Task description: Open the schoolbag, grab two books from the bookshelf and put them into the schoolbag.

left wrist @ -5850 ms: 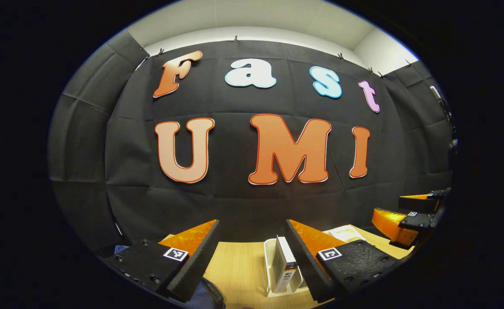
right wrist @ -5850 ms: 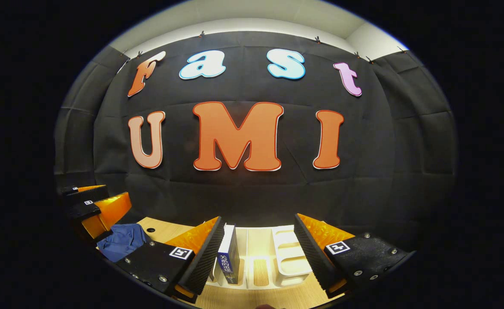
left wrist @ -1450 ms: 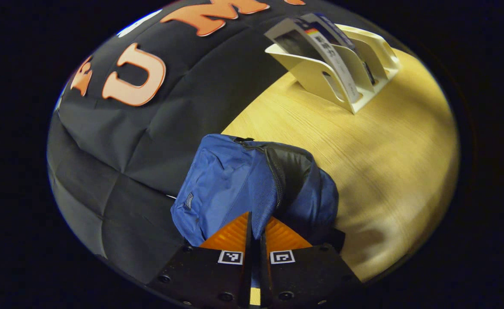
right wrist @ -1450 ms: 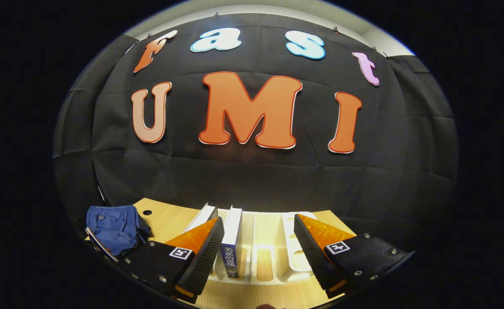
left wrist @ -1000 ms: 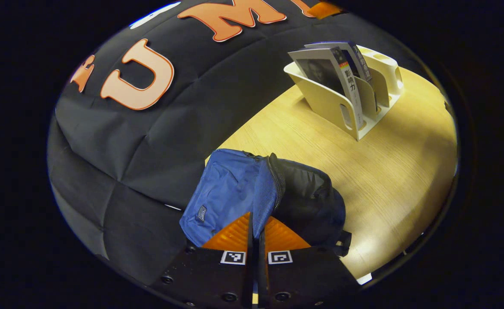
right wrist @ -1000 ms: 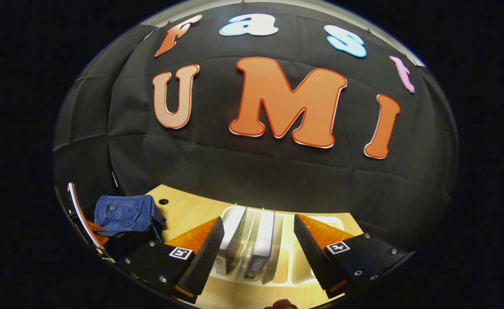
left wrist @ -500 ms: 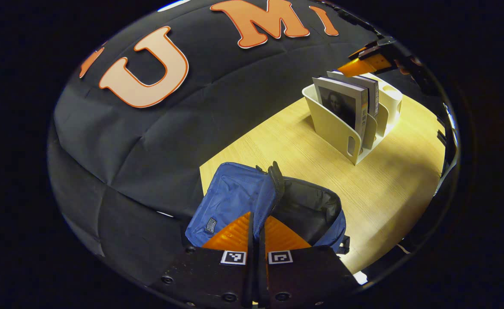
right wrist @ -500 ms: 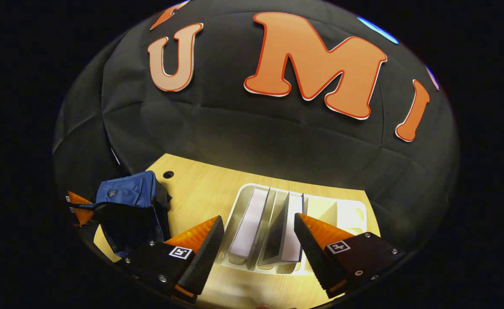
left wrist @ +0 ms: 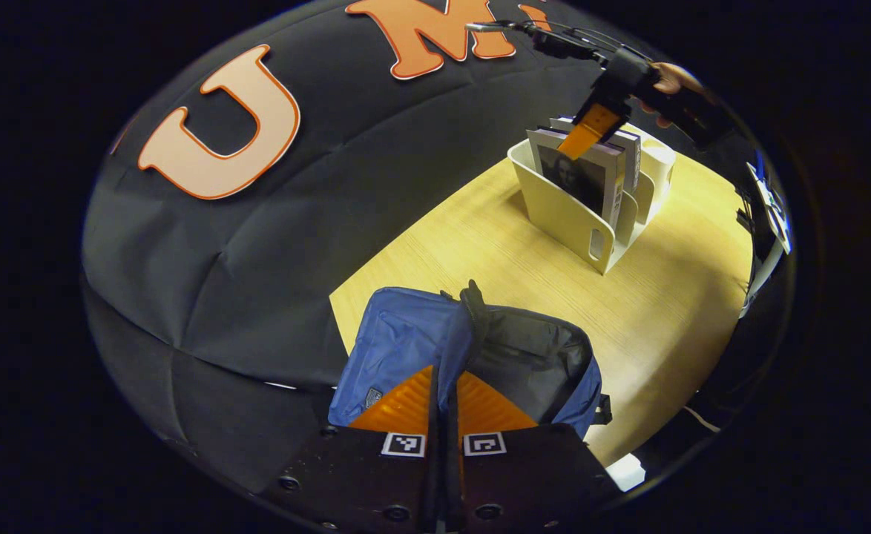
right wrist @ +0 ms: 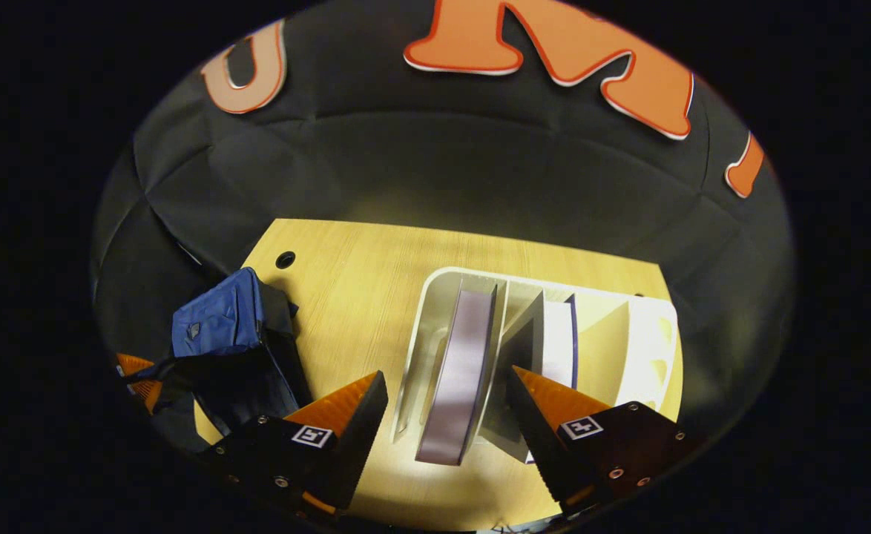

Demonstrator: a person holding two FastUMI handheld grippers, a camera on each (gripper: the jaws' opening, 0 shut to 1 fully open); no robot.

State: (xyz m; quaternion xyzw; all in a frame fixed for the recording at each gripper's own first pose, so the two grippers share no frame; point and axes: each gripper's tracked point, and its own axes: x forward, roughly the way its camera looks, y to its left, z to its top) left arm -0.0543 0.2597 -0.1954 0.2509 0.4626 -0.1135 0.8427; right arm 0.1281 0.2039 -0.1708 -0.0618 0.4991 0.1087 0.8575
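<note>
The blue schoolbag (left wrist: pixel 406 341) stands at the table's left end with its dark inside gaping. My left gripper (left wrist: pixel 444 386) is shut on the rim of the bag's front panel and holds the mouth apart. A white bookshelf rack (left wrist: pixel 561 219) holds two upright books (left wrist: pixel 580 178). In the right gripper view I look down on the rack (right wrist: pixel 435 297). My right gripper (right wrist: pixel 446 404) is open, and its fingers straddle the top edge of the left book (right wrist: pixel 459 371). The second book (right wrist: pixel 556 334) stands one slot to the right. The schoolbag (right wrist: pixel 220 326) sits at the left.
A hand (left wrist: pixel 669 74) holds the right gripper (left wrist: pixel 591 126) above the books. The wooden table (left wrist: pixel 524 267) has a small round hole (right wrist: pixel 285 259) near its far left corner. Bare wood lies between bag and rack. The rack's right slots (right wrist: pixel 628 348) hold nothing.
The right gripper has tipped downward and come down over the rack, so the left book now lies between its open fingers. The left gripper keeps its hold on the bag's rim.
</note>
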